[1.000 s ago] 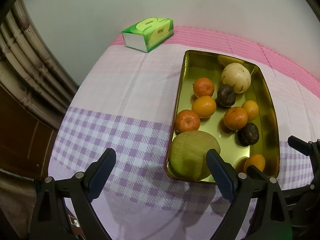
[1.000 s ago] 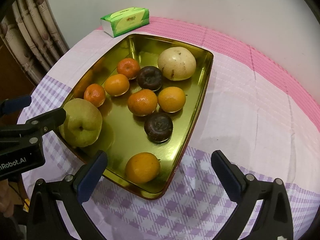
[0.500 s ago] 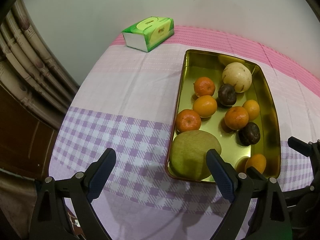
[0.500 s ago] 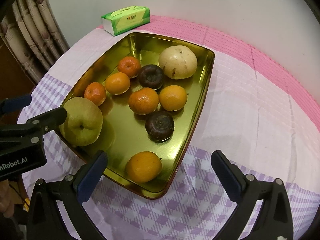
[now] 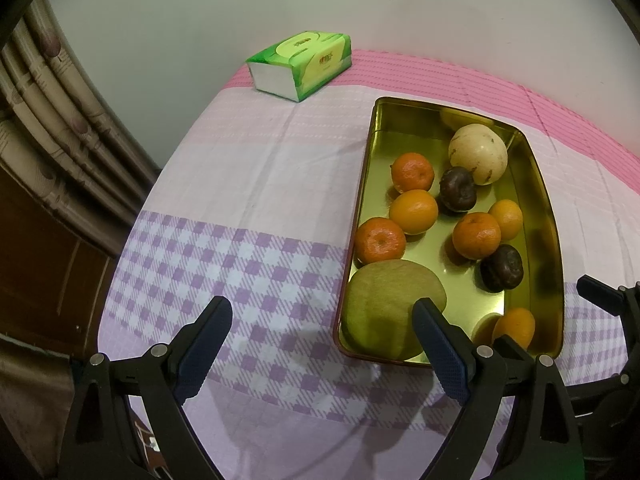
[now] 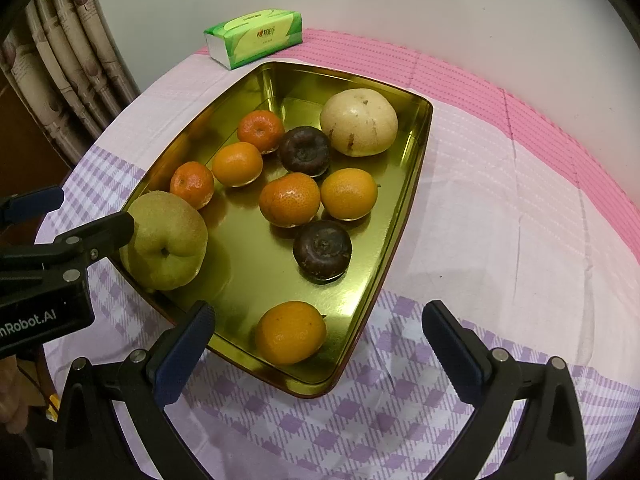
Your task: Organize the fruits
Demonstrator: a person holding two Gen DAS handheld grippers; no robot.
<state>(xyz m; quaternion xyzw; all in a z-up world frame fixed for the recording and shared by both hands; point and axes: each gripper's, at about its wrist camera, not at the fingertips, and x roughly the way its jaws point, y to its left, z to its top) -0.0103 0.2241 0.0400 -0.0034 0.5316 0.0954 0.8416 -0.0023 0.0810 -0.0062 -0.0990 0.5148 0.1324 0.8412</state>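
Note:
A gold metal tray (image 6: 416, 148) (image 5: 554, 240) sits on the table and holds the fruit. In it are a green pear (image 6: 170, 242) (image 5: 390, 312) at the near left corner, a pale round fruit (image 6: 359, 122) (image 5: 478, 154) at the far end, two dark purple fruits (image 6: 322, 250) (image 6: 304, 150), and several oranges, one (image 6: 290, 332) at the near edge. My left gripper (image 5: 322, 340) is open and empty, above the cloth left of the tray's near corner. My right gripper (image 6: 318, 340) is open and empty, above the near orange.
A green tissue box (image 5: 300, 64) (image 6: 254, 36) lies at the table's far edge by the white wall. The round table has a pink and purple checked cloth (image 5: 240, 184). A curtain (image 5: 44, 120) hangs to the left. The left gripper's body (image 6: 44, 264) shows in the right wrist view.
Both views have shifted slightly: the tray and fruit sit a little further off than a second ago. Both grippers stay open and nothing was taken hold of.

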